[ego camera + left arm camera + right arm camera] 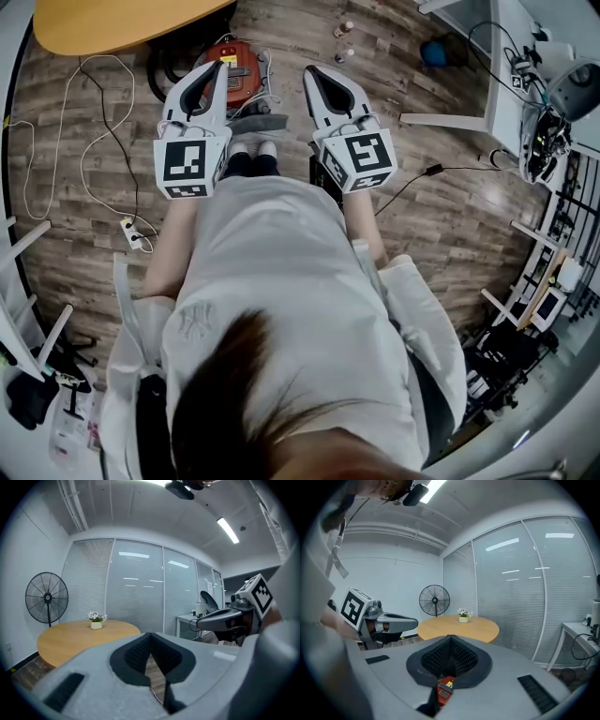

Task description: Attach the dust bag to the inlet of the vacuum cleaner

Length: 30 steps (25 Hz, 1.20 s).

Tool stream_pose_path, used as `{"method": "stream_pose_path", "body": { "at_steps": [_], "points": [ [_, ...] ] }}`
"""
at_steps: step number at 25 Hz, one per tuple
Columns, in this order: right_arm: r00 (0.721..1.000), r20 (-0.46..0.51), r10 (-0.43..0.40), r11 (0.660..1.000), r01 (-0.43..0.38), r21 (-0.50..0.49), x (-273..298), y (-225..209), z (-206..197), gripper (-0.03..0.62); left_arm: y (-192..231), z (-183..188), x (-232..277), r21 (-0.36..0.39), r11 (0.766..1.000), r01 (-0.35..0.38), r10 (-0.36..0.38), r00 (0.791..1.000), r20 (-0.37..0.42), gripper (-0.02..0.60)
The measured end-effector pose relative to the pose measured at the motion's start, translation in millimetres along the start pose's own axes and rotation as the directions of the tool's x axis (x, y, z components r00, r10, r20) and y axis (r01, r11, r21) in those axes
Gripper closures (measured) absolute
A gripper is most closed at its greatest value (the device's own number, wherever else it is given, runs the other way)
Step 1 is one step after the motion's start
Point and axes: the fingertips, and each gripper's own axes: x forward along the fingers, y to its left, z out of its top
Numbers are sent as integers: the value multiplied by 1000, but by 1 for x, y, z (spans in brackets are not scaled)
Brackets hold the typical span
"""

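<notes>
The red vacuum cleaner (236,67) stands on the wooden floor just ahead of the person's feet, with a black hose behind it and a grey part (259,121) at its near side. My left gripper (218,71) is shut and empty, and its tip lies over the vacuum in the head view. My right gripper (313,75) is also shut and empty, to the right of the vacuum. In the right gripper view a piece of the red vacuum cleaner (445,689) shows below the closed jaws. I cannot make out a dust bag for certain.
A round wooden table (122,23) stands at the far left, with a small flower pot (96,623) on it and a standing fan (47,598) beside it. A white cable and power strip (136,234) lie on the floor at left. White desks (502,84) line the right side.
</notes>
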Motion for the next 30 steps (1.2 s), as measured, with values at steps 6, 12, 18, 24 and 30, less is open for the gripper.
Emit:
{"method": "stream_pose_path", "body": {
  "at_steps": [6, 12, 18, 24, 30],
  "points": [
    [999, 6, -31, 999, 31, 7, -12, 0, -4, 592, -5, 1, -8, -3, 1000, 12, -12, 1000, 14, 565],
    [999, 18, -40, 999, 40, 6, -19, 4, -3, 592, -3, 2, -18, -5, 1000, 4, -4, 1000, 20, 565],
    [999, 21, -41, 999, 40, 6, -17, 7, -3, 592, -8, -1, -23, -9, 1000, 17, -17, 1000, 25, 565],
    [999, 17, -33, 999, 33, 5, -12, 9, -2, 592, -10, -3, -22, 4, 1000, 24, -24, 999, 23, 565],
    [999, 1, -38, 999, 38, -3, -8, 8, -4, 592, -3, -3, -20, -6, 1000, 13, -13, 1000, 14, 565]
  ]
}}
